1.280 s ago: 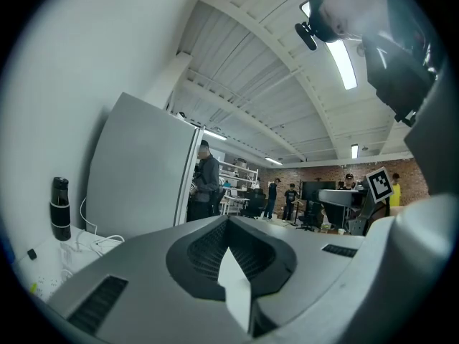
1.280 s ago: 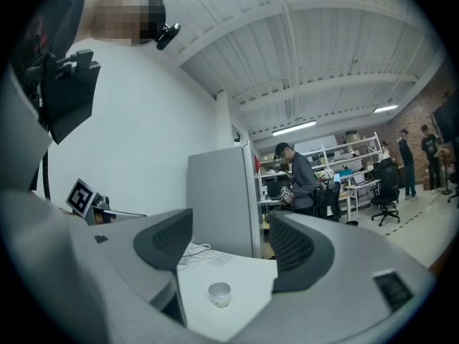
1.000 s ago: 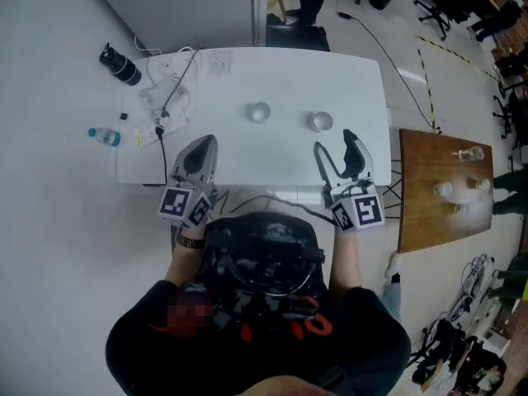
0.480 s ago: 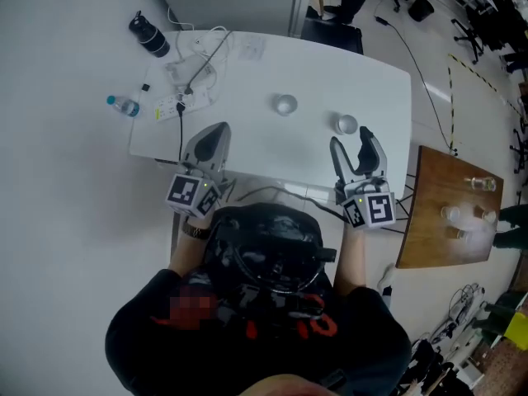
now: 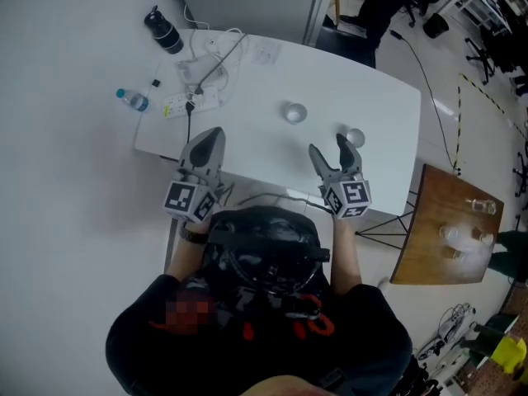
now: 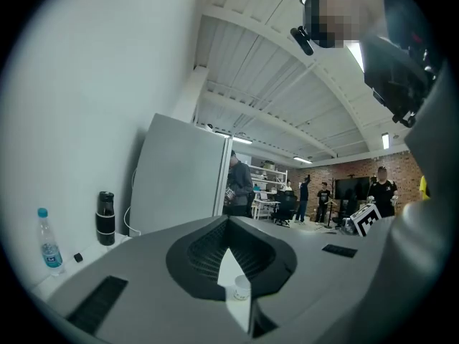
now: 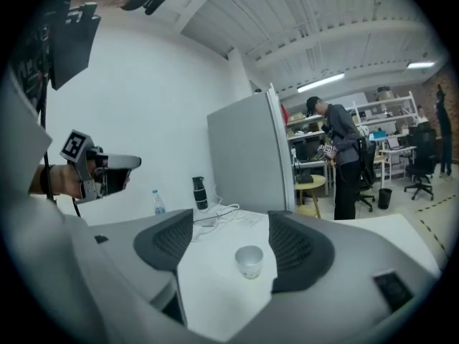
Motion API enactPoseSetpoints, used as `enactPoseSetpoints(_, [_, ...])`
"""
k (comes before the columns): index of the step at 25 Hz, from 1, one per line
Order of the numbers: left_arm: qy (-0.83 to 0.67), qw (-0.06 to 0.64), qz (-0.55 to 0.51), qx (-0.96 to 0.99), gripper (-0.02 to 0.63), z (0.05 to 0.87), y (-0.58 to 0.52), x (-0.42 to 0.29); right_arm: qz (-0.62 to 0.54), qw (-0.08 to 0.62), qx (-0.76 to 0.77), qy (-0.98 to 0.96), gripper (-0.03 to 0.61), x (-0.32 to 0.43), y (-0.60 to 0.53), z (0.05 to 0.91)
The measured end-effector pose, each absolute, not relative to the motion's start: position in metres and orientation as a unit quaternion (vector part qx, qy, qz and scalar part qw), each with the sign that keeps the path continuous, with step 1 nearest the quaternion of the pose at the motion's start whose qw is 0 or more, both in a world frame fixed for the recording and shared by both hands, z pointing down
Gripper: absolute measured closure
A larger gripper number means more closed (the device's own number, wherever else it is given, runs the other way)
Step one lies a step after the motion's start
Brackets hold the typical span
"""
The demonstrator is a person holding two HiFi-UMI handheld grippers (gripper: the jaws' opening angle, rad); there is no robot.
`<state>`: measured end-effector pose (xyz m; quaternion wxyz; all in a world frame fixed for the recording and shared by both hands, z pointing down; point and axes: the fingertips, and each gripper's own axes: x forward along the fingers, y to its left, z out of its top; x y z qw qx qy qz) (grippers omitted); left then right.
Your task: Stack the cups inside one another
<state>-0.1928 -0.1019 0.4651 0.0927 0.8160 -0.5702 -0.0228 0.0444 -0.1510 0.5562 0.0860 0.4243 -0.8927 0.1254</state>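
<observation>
Left tongs (image 5: 209,136): jaws together and empty, level over the near edge of the table (image 5: 247,143).
Right tongs (image 5: 327,142): jaws apart, just been opening, nothing between the pads.
Near cup (image 5: 355,138): upright, just beside my right jaw, not yet framed.
Grip: I judged I should centre the jaws round its wall and close gently.
Far cup (image 5: 294,112): upright mid-table, seen ahead between my right jaws; the likely nest.
Room: bare table between the cups; the right edge lay near the near cup.
Far corner: cables (image 5: 206,77), bottle (image 5: 132,100) and flask (image 5: 163,30), well clear.
</observation>
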Motion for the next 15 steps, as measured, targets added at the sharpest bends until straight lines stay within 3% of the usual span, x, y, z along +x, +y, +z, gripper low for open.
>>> enactPoseSetpoints(8, [-0.593, 0.1, -0.02, 0.799, 0.612, 0.47, -0.094, -0.209, 0.159, 0.167, 0.385, -0.894, 0.175, 0.017, -0.185, 0.636])
enactPoseSetpoints(13, [-0.603, 0.102, -0.021, 0.791, 0.611, 0.473, -0.093, -0.22, 0.179, 0.217, 0.381, -0.881, 0.175, 0.007, -0.211, 0.683])
enactPoseSetpoints(15, [-0.607, 0.103, -0.022, 0.788, 0.611, 0.473, -0.094, -0.225, 0.188, 0.239, 0.38, -0.874, 0.127, 0.007, -0.218, 0.703])
